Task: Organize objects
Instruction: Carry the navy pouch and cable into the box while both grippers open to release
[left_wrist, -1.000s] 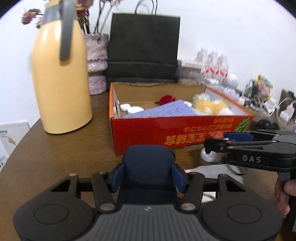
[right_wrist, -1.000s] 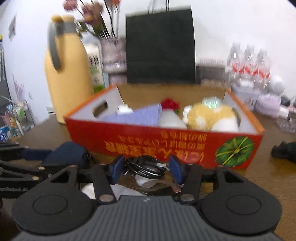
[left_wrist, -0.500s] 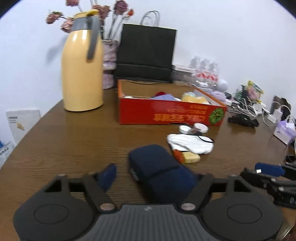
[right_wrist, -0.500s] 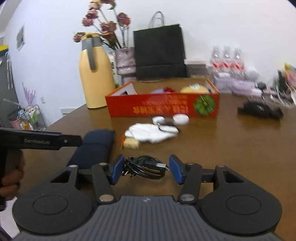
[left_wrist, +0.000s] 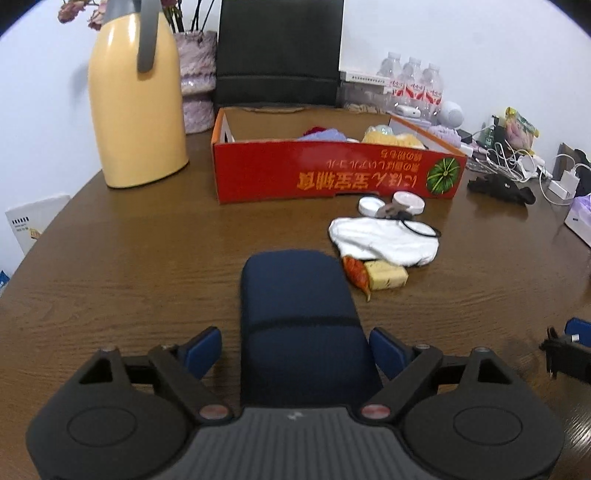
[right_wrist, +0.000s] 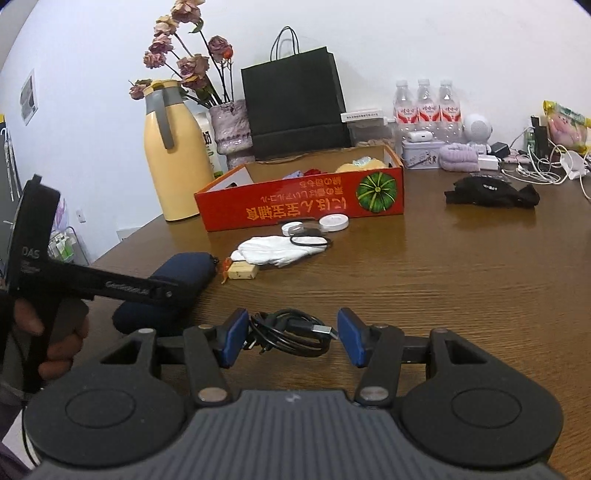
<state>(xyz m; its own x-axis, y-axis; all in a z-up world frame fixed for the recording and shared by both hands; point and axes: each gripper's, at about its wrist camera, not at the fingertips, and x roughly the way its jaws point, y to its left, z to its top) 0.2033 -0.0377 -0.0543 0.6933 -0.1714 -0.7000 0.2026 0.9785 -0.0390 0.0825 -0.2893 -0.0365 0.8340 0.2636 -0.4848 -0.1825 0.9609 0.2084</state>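
A dark blue pouch lies on the wooden table between the open fingers of my left gripper; the pads stand apart from its sides. It also shows in the right wrist view. My right gripper is open around a coiled black cable that lies on the table, its left pad close against the coil. The red cardboard box holds a purple cloth, a yellow plush and a red flower.
In front of the box lie a white glove, two white lids, a black hair tie, a yellow block and a red wrapper. A yellow thermos, vase, black bag, bottles and chargers line the back.
Both grippers pulled back from the box toward the near table edge. The left gripper opened and the pouch now rests on the table. The right gripper opened wider around the cable.
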